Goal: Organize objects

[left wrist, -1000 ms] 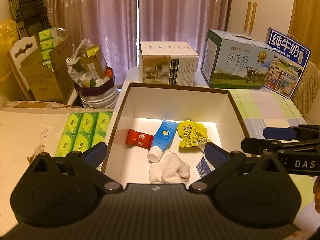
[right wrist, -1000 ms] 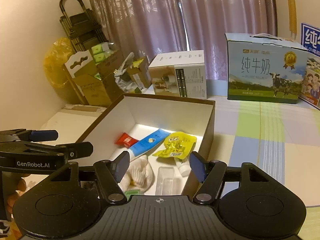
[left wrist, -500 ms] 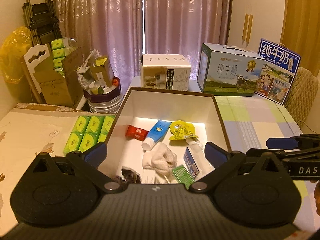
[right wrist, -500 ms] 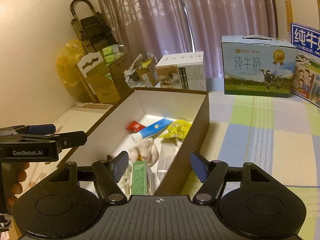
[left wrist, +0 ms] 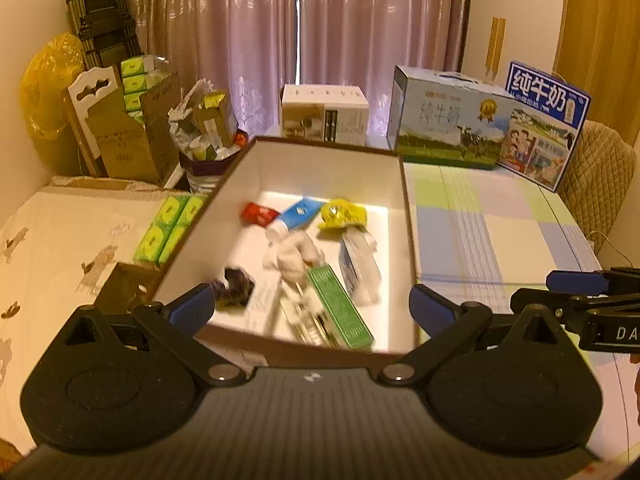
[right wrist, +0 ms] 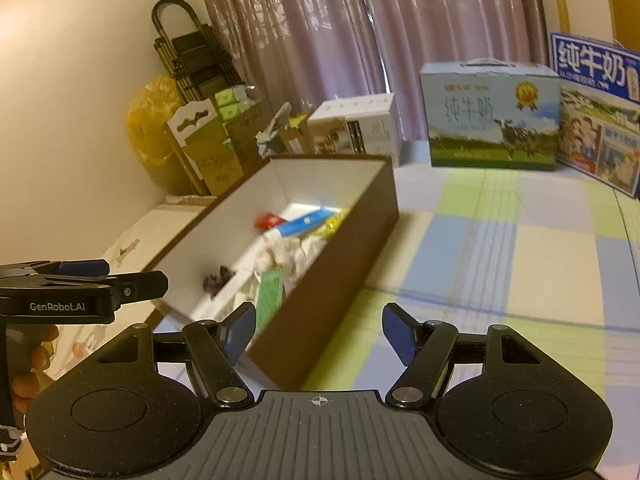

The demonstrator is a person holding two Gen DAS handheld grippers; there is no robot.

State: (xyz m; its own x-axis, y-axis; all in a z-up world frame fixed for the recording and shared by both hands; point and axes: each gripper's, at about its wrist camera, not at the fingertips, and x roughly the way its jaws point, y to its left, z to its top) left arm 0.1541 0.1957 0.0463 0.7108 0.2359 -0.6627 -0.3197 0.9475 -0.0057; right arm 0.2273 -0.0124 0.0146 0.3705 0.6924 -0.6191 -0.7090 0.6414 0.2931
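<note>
A brown box with a white inside (left wrist: 320, 160) (right wrist: 340, 264) stands on the table. In it lie a red packet (left wrist: 259, 213), a blue tube (left wrist: 294, 218), a yellow packet (left wrist: 342, 213), a white cloth (left wrist: 294, 254), a green carton (left wrist: 340, 314) and a dark item (left wrist: 236, 290). My left gripper (left wrist: 310, 310) is open and empty over the box's near wall. My right gripper (right wrist: 320, 330) is open and empty at the box's near right corner.
Two milk cartons (left wrist: 448, 120) (left wrist: 544, 124) and a white carton (left wrist: 324, 116) stand behind the box. Green tissue packs (left wrist: 168, 228) lie left of it. A checked cloth (right wrist: 500, 260) covers the table on the right. Cardboard clutter (left wrist: 132, 136) stands at the far left.
Both grippers have drawn back from the box, so more of its near end and contents show. Both stay open and empty.
</note>
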